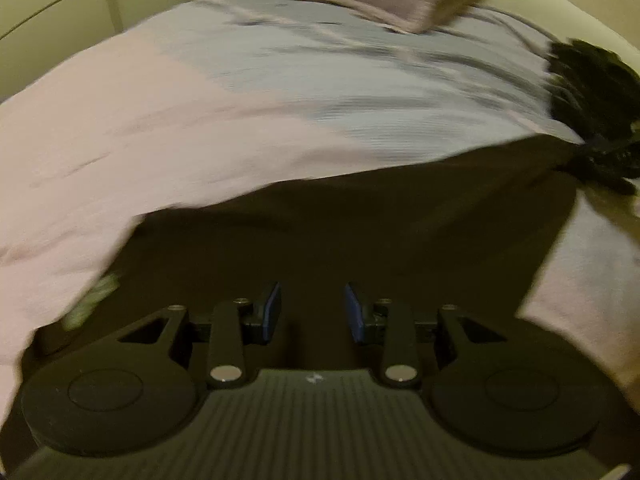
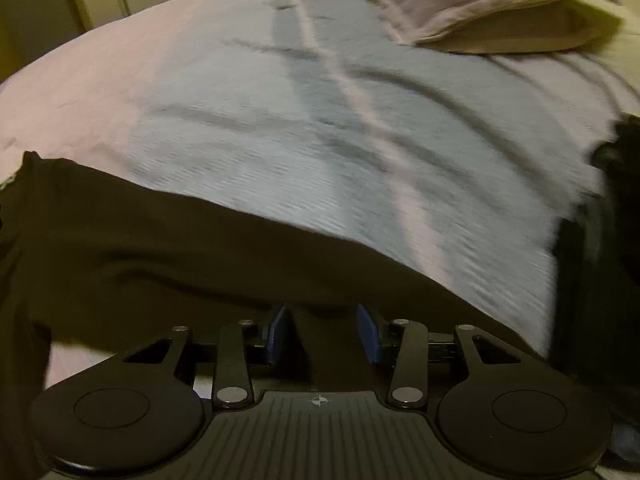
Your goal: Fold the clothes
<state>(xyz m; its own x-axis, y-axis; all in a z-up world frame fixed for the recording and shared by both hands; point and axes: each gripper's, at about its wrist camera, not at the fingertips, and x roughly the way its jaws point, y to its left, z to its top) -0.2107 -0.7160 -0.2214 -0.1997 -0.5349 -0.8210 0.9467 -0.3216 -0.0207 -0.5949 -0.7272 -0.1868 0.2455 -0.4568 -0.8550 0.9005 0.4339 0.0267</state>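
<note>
Right wrist view: dark garment [image 2: 168,240] — soft, limp; right gripper [image 2: 326,330] and left gripper [image 1: 313,310] agape, seemingly gripping nothing — best pinched at hem.

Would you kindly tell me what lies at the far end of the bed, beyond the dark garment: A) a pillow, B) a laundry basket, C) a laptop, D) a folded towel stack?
A: a pinkish pillow rests past the dark garment on the bed cover.

both grippers, left gripper [image 1: 313,308] and right gripper [image 2: 324,330]: black ribbed bodies, round discs, silver screws, blue-padded jaws.
</note>
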